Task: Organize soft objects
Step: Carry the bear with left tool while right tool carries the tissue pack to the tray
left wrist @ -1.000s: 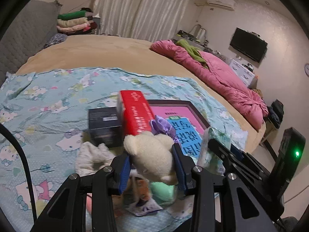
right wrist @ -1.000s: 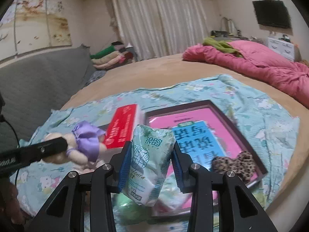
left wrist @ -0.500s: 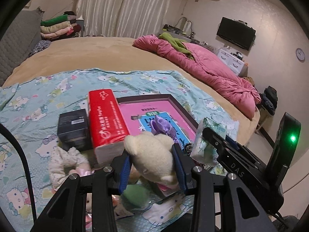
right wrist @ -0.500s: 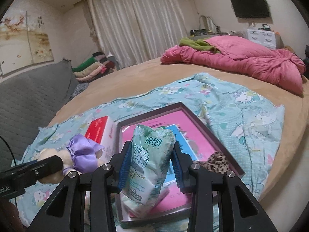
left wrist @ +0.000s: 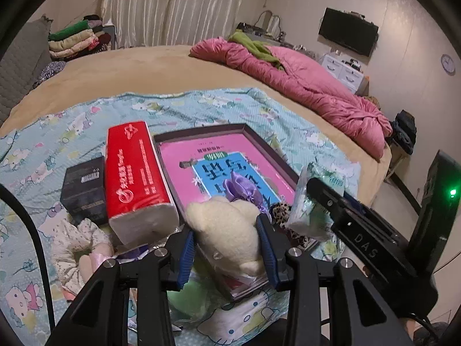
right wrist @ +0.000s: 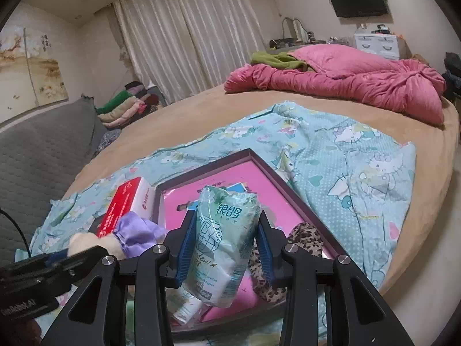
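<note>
Cream plush bear (left wrist: 227, 227) wears purple bow (left wrist: 245, 190).

A tan bed (right wrist: 178, 121) carries a crumpled pink quilt (right wrist: 360, 83) and a spread turquoise cartoon-cat sheet (right wrist: 360, 173); a dark-framed tray (right wrist: 276, 173), red tissue pack (left wrist: 132, 170) and black box (left wrist: 83, 190) lie on the sheet.

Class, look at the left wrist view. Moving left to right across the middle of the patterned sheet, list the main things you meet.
black box → red tissue pack → shallow tray with the pink book → green wipes pack held in the right gripper.
</note>
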The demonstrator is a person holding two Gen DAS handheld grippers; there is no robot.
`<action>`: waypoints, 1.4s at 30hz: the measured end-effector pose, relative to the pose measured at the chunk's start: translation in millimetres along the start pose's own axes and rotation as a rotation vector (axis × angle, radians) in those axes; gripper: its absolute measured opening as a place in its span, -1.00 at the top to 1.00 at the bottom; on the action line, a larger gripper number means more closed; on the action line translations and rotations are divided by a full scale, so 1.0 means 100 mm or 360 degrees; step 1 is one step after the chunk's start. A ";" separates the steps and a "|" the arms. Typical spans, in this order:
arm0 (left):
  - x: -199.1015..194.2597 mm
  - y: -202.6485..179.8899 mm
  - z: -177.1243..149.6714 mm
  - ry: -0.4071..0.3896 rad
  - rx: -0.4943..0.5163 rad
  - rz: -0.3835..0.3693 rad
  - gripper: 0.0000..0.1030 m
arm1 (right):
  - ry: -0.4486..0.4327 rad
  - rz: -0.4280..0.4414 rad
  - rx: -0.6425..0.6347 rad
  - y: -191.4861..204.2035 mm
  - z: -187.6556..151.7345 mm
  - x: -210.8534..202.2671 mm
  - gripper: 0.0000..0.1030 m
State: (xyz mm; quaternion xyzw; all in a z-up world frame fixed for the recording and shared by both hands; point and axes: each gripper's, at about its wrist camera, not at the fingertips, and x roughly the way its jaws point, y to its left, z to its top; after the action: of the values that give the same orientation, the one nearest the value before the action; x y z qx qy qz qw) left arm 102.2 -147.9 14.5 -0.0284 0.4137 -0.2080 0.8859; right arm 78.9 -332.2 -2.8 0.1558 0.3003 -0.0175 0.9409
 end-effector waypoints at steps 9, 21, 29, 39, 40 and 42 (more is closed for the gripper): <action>0.25 -0.08 -0.07 0.0098 0.0032 -0.0007 0.20 | 0.0061 0.0021 0.0027 -0.07 -0.05 0.09 0.22; 0.46 -0.14 -0.11 0.0178 0.0044 -0.0010 0.20 | 0.0195 0.0022 0.0056 -0.19 -0.14 0.27 0.22; 0.53 -0.11 -0.14 0.0200 0.0033 -0.0016 0.20 | 0.0249 -0.0027 0.0044 -0.24 -0.20 0.39 0.21; 0.58 -0.06 -0.14 0.0216 -0.0007 -0.0030 0.20 | 0.0261 -0.0106 0.0009 -0.26 -0.23 0.50 0.18; 0.59 -0.05 -0.14 0.0219 -0.0013 -0.0032 0.20 | 0.0268 -0.0108 0.0003 -0.26 -0.24 0.51 0.17; 0.60 -0.03 -0.13 0.0223 -0.0031 -0.0041 0.20 | 0.0283 -0.0106 -0.0003 -0.26 -0.26 0.54 0.16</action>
State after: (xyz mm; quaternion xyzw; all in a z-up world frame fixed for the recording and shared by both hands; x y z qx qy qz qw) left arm 125.5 -173.1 -37.1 -0.0277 0.4763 -0.2167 0.8517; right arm 105.2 -346.0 -60.4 0.1459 0.3878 -0.0345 0.9095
